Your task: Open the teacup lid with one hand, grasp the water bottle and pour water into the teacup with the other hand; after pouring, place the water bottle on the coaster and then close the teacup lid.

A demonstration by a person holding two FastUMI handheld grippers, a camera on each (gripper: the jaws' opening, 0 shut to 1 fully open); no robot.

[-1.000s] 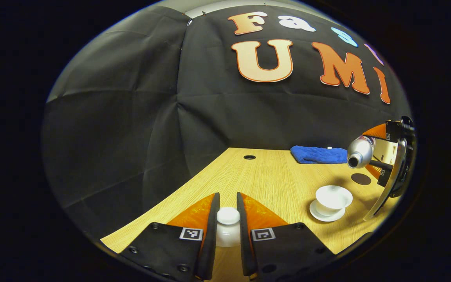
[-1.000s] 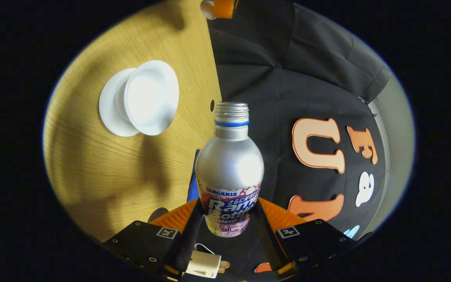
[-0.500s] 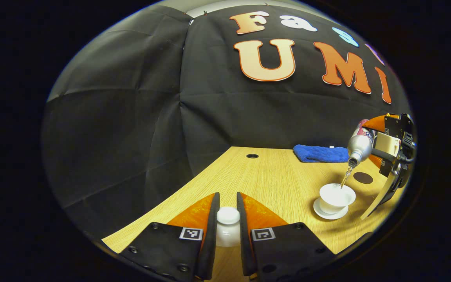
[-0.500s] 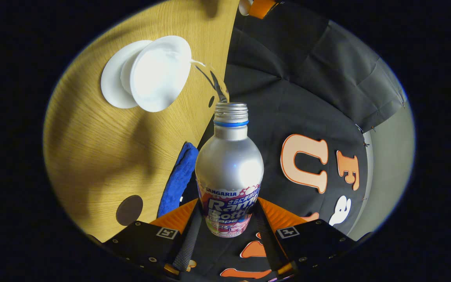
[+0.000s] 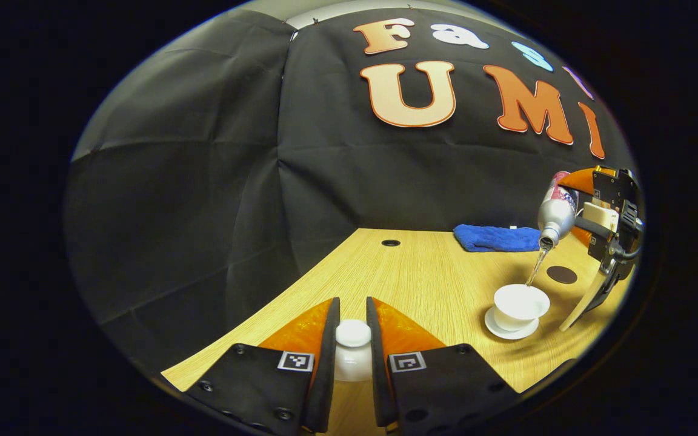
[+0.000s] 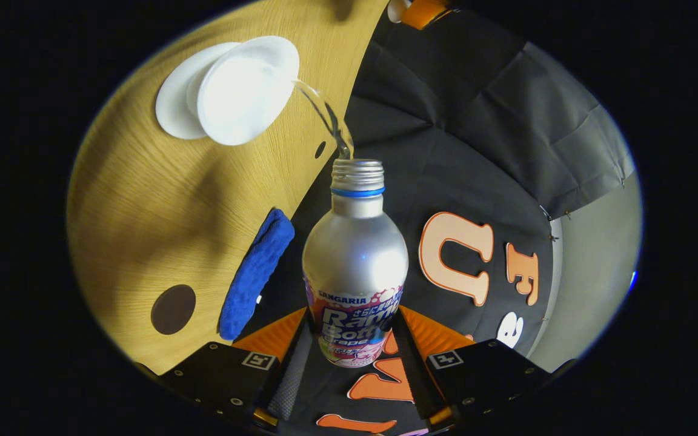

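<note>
The right tool (image 6: pixel 354 357) clamps the water bottle (image 6: pixel 355 266), tipped so water (image 6: pixel 325 115) streams into the teacup (image 6: pixel 246 91) at upper left. At bottom centre of the left gripper view, the left tool (image 5: pixel 352 363) pinches the lid (image 5: pixel 352 339) above the surface (image 5: pixel 422 278). The coaster (image 6: pixel 173 309) lies lower left.

I see a folded blue cloth (image 5: pixel 494 238) lying at the far edge of the wooden bench (image 5: pixel 422 278), right of a small round hole (image 5: pixel 391 243).

The left gripper (image 5: pixel 353 357) sits low and level, its fingers closed on the lid (image 5: pixel 352 333). The right gripper (image 6: pixel 354 354) is raised and tipped, clamping the bottle (image 6: pixel 355 266).
</note>
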